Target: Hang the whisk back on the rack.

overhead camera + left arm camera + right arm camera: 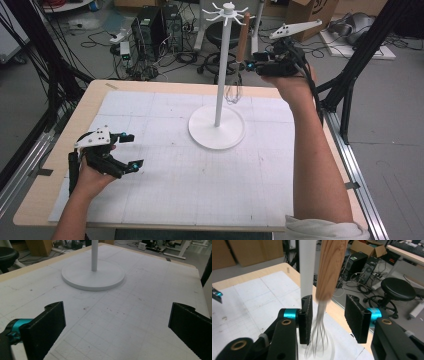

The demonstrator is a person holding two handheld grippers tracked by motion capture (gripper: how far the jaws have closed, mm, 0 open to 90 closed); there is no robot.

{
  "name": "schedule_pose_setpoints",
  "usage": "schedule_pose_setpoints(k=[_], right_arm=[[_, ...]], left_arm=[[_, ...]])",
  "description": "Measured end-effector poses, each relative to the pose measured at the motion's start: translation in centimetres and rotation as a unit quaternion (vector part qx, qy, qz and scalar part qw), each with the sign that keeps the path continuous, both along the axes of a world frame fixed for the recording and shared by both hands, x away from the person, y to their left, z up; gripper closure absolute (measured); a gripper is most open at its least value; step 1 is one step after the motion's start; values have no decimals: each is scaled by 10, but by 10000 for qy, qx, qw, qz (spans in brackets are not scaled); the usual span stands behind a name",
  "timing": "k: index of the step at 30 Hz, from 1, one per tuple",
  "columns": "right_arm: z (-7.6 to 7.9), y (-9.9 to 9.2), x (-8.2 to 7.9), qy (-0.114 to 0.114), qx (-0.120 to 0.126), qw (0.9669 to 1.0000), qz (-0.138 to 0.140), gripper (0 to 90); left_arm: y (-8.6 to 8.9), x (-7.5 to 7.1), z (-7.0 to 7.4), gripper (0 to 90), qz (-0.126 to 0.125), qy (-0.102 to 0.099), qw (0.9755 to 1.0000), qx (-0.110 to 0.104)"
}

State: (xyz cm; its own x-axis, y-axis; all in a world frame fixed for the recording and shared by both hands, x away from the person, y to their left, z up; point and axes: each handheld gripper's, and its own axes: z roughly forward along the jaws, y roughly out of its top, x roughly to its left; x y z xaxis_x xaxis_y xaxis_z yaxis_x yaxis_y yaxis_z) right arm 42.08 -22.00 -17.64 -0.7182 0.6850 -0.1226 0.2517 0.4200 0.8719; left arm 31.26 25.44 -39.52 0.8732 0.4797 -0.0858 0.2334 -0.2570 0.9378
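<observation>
The whisk (329, 272), with a wooden handle and wire loops below, hangs upright beside the white pole of the stand (218, 131), at the far side of the table (165, 220); its top seems to sit on 1 of the hooks of the crown, though the catch itself is too small to tell. The right gripper (328, 315) is raised to that height with its 2 jaws parted on either side of the handle's lower end; the pads do not press the wood, so the whisk hangs free between them. The left gripper (131, 150) rests low at the near left, jaws spread wide over bare mat, holding nothing. My reading: the hanging step is at its release; the next move calls for drawing the right gripper straight back toward the near right, level, without brushing the handle or wires, so the whisk is not knocked off its hook.
</observation>
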Motion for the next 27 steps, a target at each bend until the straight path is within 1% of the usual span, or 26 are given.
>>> schedule_pose_setpoints(k=[1,3,4,5,6,7,9,11,13,14,18,20,21,23,25,26,27], right_arm=[[-1,-2,-2,42,11,10000,0,537],[-2,-3,-3,31,46,10000,13,529],[-4,-7,-6,-37,100,9999,78,490],[-5,-8,-8,-34,132,9998,136,474],[-5,-8,-8,-34,132,9998,136,474],[-7,-11,-12,-81,99,9997,192,464],[-10,-14,-18,-92,166,9995,243,449],[-11,-15,-20,-99,194,9994,254,441],[-15,-21,-27,-143,242,9991,307,422],[-15,-21,-27,-143,242,9991,307,422],[-25,-26,-41,-152,389,9979,488,399],[-27,-27,-43,-177,376,9977,532,397],[-32,-29,-48,-168,400,9973,593,385],[-37,-30,-52,-143,426,9970,629,369],[-42,-32,-55,-82,395,9970,664,360],[-44,-32,-56,-116,397,9968,678,358],[-46,-33,-58,-104,406,9967,699,353]], left_arm=[[1,0,0,17,4,-19,10000,-1],[0,0,0,17,16,7,10000,-29],[1,0,0,17,16,6,10000,-48],[1,0,0,17,16,6,10000,-48],[1,0,0,17,19,11,10000,-49],[1,0,0,17,21,8,10000,-49],[0,0,0,17,23,7,10000,-47],[0,0,0,17,12,8,10000,-37],[-1,1,0,17,9,18,10000,-23],[-1,1,0,17,9,18,10000,-23],[0,2,0,17,24,21,10000,-59],[0,2,0,17,26,29,10000,-59],[-1,2,0,17,12,32,10000,-53],[-1,1,0,17,15,27,10000,-50],[-3,1,0,17,-14,18,10000,-17],[-3,1,0,17,-21,15,10000,-11],[-3,1,0,17,-19,15,10000,-9]])
